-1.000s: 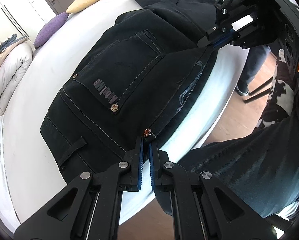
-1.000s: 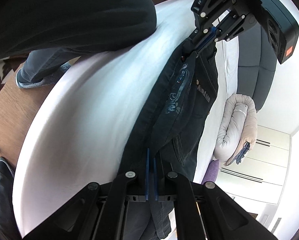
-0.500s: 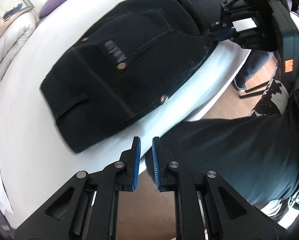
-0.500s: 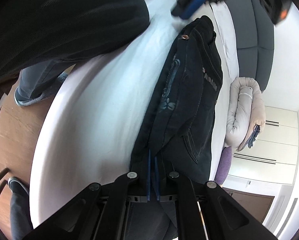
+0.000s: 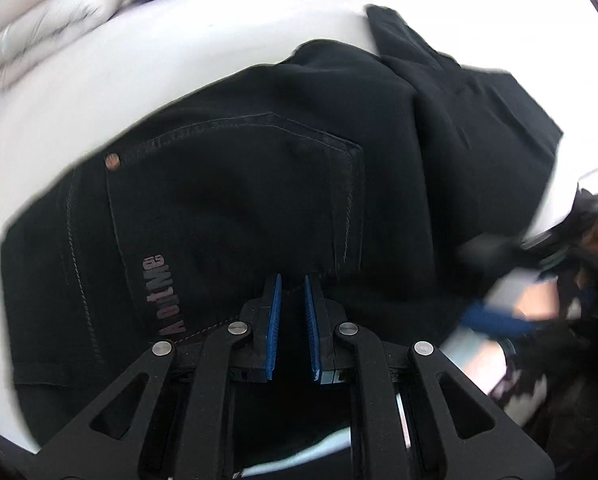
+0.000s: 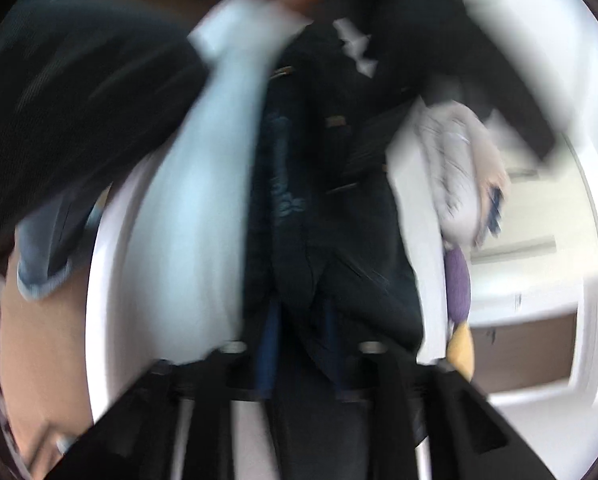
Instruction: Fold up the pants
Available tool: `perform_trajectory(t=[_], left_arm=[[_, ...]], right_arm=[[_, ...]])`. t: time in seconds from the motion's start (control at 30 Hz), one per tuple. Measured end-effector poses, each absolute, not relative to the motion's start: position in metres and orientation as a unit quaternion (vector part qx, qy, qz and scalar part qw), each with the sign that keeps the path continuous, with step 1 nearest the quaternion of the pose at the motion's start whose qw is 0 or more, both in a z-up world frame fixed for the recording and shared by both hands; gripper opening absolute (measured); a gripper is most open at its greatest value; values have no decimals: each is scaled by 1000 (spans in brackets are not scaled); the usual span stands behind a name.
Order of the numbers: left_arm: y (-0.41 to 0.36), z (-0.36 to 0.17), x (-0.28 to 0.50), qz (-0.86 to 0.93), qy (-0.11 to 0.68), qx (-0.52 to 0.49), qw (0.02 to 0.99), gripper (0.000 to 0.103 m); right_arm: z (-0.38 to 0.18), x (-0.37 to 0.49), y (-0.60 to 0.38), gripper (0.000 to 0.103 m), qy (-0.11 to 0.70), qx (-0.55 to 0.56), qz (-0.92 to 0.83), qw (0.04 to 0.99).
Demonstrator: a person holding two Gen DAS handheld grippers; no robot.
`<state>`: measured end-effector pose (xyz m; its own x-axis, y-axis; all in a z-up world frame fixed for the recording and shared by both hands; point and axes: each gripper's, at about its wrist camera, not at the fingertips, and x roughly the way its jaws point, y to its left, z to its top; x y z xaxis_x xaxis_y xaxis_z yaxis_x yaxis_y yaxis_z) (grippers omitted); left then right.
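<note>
Directly under the left gripper [image 5: 291, 304], its jaws a narrow gap apart and empty, lie the pants [image 5: 259, 200], their length running far and right. The right gripper [image 6: 299, 320] has just been opening, cloth between its spread jaws.

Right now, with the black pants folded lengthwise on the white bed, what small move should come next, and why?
Probably lift the right gripper clear of the cloth. Its jaws have just been opening and the pants lie slack between them, so that edge is released. The left gripper hangs over the back pocket, its jaws a narrow gap apart with nothing between them. The pants rest on the bed, ready for a crosswise fold.
</note>
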<state>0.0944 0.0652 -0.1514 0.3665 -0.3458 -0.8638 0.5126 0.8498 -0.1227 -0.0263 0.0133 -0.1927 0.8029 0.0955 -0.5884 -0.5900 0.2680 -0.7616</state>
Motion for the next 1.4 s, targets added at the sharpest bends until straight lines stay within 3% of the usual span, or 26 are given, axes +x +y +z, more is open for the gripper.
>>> perform_trajectory(t=[0.07, 0.1, 0.23, 0.37, 0.53, 0.83, 1.1, 1.13, 1.2, 1.23, 1.3, 1.4], left_arm=[[77, -154, 106, -265, 515, 26, 815, 11], [82, -155, 110, -268, 519, 4, 812, 11], [86, -163, 112, -265, 513, -20, 816, 11], [76, -169, 102, -246, 508, -23, 825, 11], [75, -174, 95, -240, 512, -39, 824, 11], [75, -177, 103, -236, 510, -52, 825, 11], [82, -176, 101, -235, 507, -59, 828, 11], [82, -176, 101, -234, 507, -60, 828, 11], [82, -176, 101, -233, 506, -60, 828, 11], [82, -176, 101, -232, 507, -60, 828, 11], [82, -176, 101, -232, 508, -60, 828, 11], [83, -175, 101, -230, 508, -59, 828, 11]], right_arm=[[-167, -24, -9, 87, 241, -478, 241, 810], [-155, -20, -23, 88, 255, -428, 248, 831], [-108, 34, -112, 80, 339, -167, 227, 898], [-88, 111, -245, 72, 380, 138, 167, 899], [-110, 187, -357, 72, 389, 353, 81, 847], [-179, 255, -407, 66, 443, 470, -9, 763], [-189, 272, -418, 64, 395, 512, -8, 762], [-187, 273, -418, 60, 390, 513, -4, 765], [-186, 276, -417, 32, 394, 503, 11, 769], [-185, 280, -414, 29, 401, 497, 10, 769], [-184, 283, -410, 9, 410, 480, 11, 776], [-173, 277, -408, 5, 399, 463, 15, 791]])
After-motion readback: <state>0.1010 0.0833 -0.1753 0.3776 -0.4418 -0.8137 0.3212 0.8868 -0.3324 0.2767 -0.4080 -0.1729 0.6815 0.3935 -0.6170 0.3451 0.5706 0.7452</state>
